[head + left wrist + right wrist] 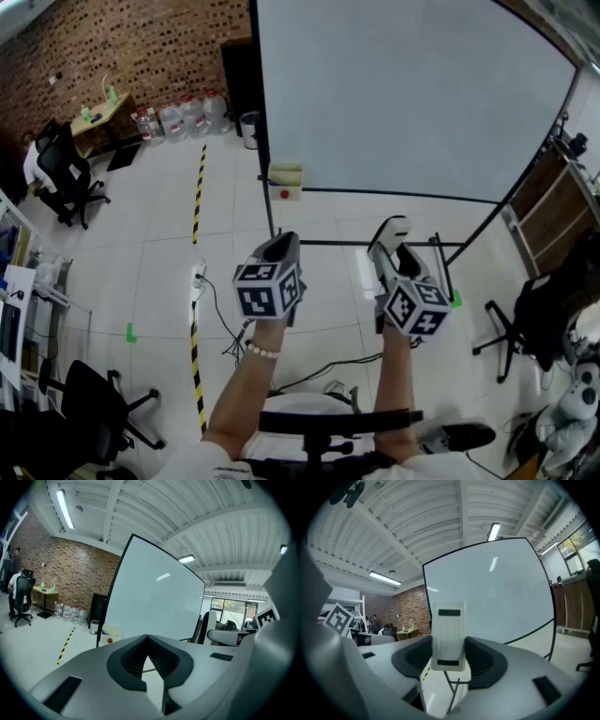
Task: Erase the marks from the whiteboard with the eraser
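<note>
Standing on a black frame on the white floor, the whiteboard fills the far side of the head view. The right tongs are clamped on the eraser, a white block with a black strip near each end. It sticks out from between the jaws toward the board and is clear of it. The left tongs have their jaws pressed together tip to tip, holding nothing. They hover just beside the right tongs, and both are raised in front of the board's lower edge. A yellow-and-black tape line runs along the floor at left. Water jugs stand by the brick wall.
</note>
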The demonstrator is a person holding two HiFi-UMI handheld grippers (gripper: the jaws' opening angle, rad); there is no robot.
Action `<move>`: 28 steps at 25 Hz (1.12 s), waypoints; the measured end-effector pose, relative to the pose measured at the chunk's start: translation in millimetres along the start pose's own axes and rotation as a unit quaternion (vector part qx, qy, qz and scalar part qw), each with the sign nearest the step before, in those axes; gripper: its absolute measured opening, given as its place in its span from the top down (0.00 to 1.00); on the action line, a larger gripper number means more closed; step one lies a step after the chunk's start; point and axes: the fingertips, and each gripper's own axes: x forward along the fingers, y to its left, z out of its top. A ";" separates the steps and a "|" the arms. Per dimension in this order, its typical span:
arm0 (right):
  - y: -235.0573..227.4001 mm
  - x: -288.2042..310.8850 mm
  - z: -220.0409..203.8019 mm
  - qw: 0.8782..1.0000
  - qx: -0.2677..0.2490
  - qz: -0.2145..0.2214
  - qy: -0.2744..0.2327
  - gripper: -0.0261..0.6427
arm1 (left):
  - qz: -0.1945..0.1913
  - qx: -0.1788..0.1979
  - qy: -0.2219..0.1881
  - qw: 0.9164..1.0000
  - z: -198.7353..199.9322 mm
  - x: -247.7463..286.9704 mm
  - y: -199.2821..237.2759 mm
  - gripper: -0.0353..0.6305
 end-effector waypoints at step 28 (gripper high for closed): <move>21.3 113.3 63.0 0.994 -0.109 -0.001 0.025 0.59 | -0.014 -0.003 0.014 1.000 37.1 69.9 58.8 0.96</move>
